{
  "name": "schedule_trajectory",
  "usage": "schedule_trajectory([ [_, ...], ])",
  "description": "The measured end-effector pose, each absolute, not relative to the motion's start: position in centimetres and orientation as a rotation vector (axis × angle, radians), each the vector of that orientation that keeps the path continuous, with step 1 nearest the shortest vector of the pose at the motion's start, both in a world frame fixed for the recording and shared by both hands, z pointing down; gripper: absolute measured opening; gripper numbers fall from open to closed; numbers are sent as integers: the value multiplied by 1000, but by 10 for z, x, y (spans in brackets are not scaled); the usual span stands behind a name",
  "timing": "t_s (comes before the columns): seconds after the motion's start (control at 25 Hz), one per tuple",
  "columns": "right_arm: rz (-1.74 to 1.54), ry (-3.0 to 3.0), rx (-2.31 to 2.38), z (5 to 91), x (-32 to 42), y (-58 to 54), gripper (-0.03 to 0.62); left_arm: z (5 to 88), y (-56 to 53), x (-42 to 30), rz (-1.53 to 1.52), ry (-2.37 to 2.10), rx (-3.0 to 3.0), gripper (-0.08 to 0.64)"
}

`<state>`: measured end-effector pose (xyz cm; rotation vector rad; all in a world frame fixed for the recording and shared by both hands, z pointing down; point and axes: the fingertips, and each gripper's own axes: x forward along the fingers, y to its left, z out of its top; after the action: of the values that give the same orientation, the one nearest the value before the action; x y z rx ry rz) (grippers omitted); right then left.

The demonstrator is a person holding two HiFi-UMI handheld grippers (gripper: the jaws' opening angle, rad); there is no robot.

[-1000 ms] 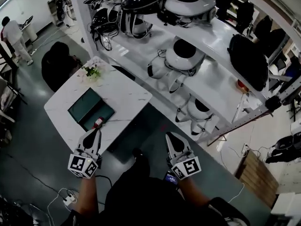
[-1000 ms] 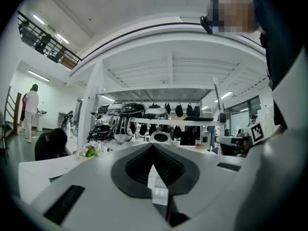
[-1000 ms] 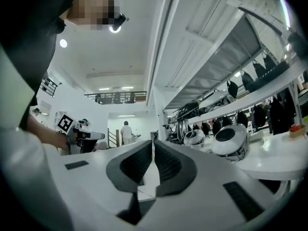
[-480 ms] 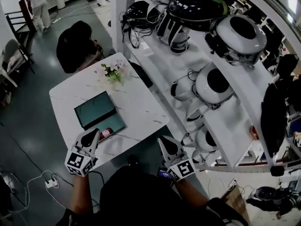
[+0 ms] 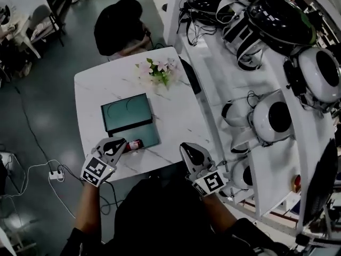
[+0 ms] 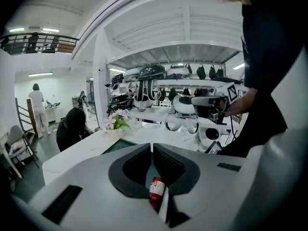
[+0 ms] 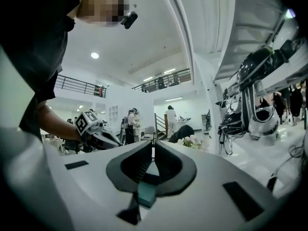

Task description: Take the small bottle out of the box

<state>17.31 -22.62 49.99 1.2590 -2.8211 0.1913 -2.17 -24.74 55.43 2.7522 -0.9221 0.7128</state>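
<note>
Your left tool (image 5: 121,142) is pressed together with nothing pinched in it. In the left gripper view its two tips meet, and the small red bottle (image 5: 134,144) shows through the gap behind them, lying on its side just past the tips. From the head view the bottle rests at the near edge of the flat teal box (image 5: 128,111), which sits in the middle of the white bench (image 5: 93,97). You cannot tell from these views whether the tool touches the bottle, or whether the bottle lies inside the box or on its rim. Your right tool (image 5: 186,148) is also pressed together and empty. It hangs over the near right corner of the bench, well apart from the bottle, and a patch of teal shows through the gap behind its tips. A small bunch of pink flowers (image 5: 159,70) stands at the far side of the bench, beyond the box. A person in black (image 5: 120,28) sits at the far end. To your right runs a white shelf (image 5: 218,84) loaded with helmets.
</note>
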Motion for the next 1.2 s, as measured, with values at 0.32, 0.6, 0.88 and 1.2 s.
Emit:
schedule_trajectory([
  [0.32, 305, -2909, 1079, 508, 177, -276, 41, 617, -258, -33, 925, -842, 2575, 150],
  [0.6, 373, -2894, 1027, 532, 203, -306, 41, 682, -243, -30, 1246, -561, 2412, 193],
  [0.88, 451, -2919, 948, 544, 191, -309, 41, 720, -240, -28, 1462, -380, 2314, 198],
  [1.2, 493, -2884, 906, 562, 193, -298, 41, 734, -240, -18, 1648, -88, 2223, 244],
])
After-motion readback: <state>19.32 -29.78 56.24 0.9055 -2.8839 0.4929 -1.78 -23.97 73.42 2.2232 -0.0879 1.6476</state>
